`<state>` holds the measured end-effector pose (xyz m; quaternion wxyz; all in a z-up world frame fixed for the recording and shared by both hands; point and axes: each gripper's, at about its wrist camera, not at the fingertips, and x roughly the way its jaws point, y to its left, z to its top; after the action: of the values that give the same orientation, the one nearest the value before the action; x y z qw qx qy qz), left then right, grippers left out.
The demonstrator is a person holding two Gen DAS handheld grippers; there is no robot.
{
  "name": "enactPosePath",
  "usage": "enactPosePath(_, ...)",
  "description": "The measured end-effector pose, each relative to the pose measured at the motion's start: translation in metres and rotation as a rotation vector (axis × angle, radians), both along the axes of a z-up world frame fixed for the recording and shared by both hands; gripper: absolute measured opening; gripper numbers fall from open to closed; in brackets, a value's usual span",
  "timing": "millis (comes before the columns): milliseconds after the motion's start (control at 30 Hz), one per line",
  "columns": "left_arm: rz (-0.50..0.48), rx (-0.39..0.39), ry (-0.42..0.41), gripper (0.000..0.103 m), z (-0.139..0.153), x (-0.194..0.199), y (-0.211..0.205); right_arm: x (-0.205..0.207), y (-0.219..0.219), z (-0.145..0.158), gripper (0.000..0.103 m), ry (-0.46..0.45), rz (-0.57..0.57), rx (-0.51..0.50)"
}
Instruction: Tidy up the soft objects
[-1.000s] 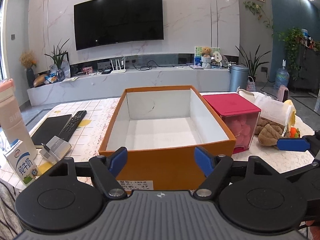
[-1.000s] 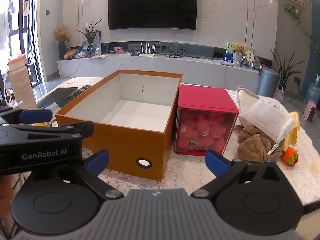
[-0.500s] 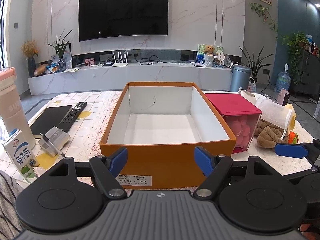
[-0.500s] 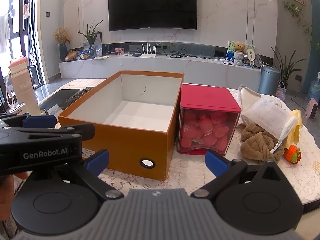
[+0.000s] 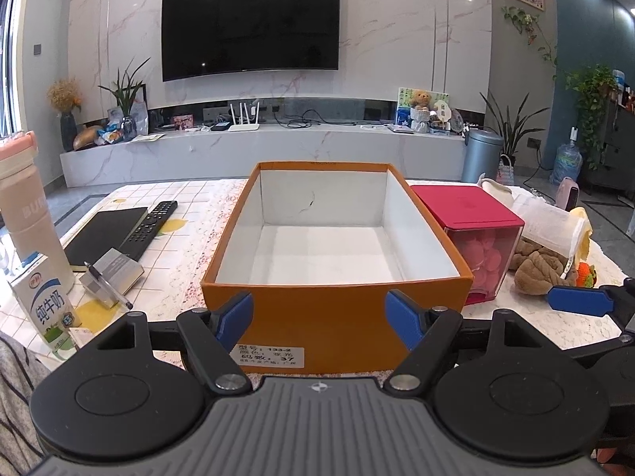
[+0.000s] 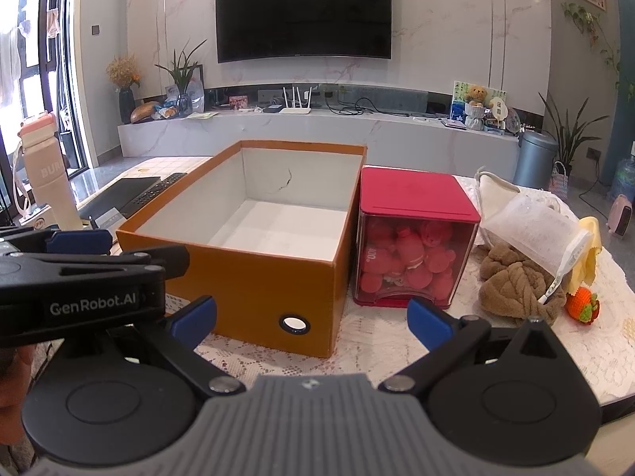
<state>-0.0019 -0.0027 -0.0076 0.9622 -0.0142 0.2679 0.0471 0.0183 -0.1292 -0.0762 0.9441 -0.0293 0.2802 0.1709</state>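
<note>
An empty orange box (image 5: 337, 313) (image 6: 254, 277) with a white inside stands mid-table. Right of it is a red-lidded clear box (image 6: 412, 238) (image 5: 480, 234) full of pink soft pieces. Further right lie a brown knitted cloth (image 6: 516, 281) (image 5: 535, 265), a white mesh pouch (image 6: 532, 230), a yellow cloth (image 6: 589, 254) and a small orange crocheted toy (image 6: 582, 306). My left gripper (image 5: 319, 315) is open and empty before the orange box's near wall. My right gripper (image 6: 311, 313) is open and empty, near the box's right front corner.
Left of the box lie a black notebook (image 5: 105, 234), a remote (image 5: 152, 224), a silver clip with a pen (image 5: 109, 277), a milk carton (image 5: 47, 309) and a pink bottle (image 5: 24, 214). The table's near edge is just under both grippers.
Both grippers have drawn back and risen slightly, so the box and table look a little farther away. Both stay open and empty.
</note>
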Motion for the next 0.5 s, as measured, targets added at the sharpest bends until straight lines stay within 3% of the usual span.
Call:
enactPosePath(133,0.003,-0.007,-0.003,0.09,0.0028,-0.0004,-0.0002,-0.0006,-0.0008,0.0016,0.1,-0.006,0.002,0.02)
enactPosePath(333,0.051,0.049,0.003,0.092,0.0012,0.0016,-0.0014,-0.0004,-0.0008,0.0002,0.1,-0.003,0.004,0.016)
enactPosePath(500,0.047,0.06,-0.009,0.101,0.0027,0.003,0.0022,-0.0009,-0.0019,0.0016,0.1,-0.004,0.01,0.034)
